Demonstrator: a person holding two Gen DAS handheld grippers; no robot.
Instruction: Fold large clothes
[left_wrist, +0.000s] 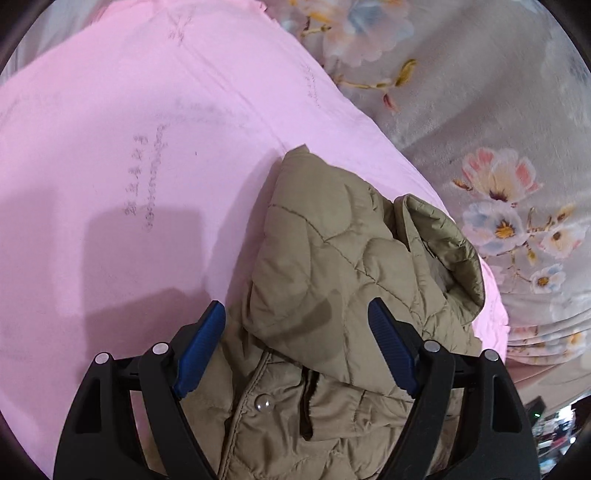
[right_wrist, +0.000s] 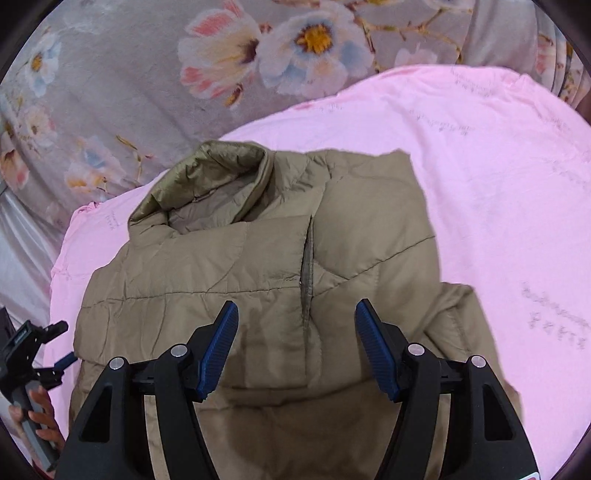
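- Left wrist view first: I see faint grey printed writing on the pink sheet (left_wrist: 110, 147), running in short lines; it is too blurred for me to read; no brand or label shows on the quilted jacket (left_wrist: 332, 277).
- Right wrist view gives me the same faded print scattered over the pink sheet (right_wrist: 498, 184), again unreadable; a small white mark on the left tool's body at the frame edge is too small for me to make out.
- My left gripper (left_wrist: 297, 345) hangs over the jacket with its blue pads spread wide apart, nothing between them; a snap button (left_wrist: 264, 402) on the jacket placket sits just below the pads.
- My right gripper (right_wrist: 297, 345) hovers above the jacket (right_wrist: 277, 277) with its pads likewise wide apart and holding nothing; I cannot tell whether the tips touch the cloth.
- From the right wrist, I see the left gripper (right_wrist: 55, 347) at the jacket's left edge, with a bare hand (right_wrist: 37, 417) wrapped round its handle.
- The khaki jacket lies on the pink sheet, folded over itself, collar raised at the far side; the sheet rests on a grey floral bedspread (right_wrist: 110, 92).
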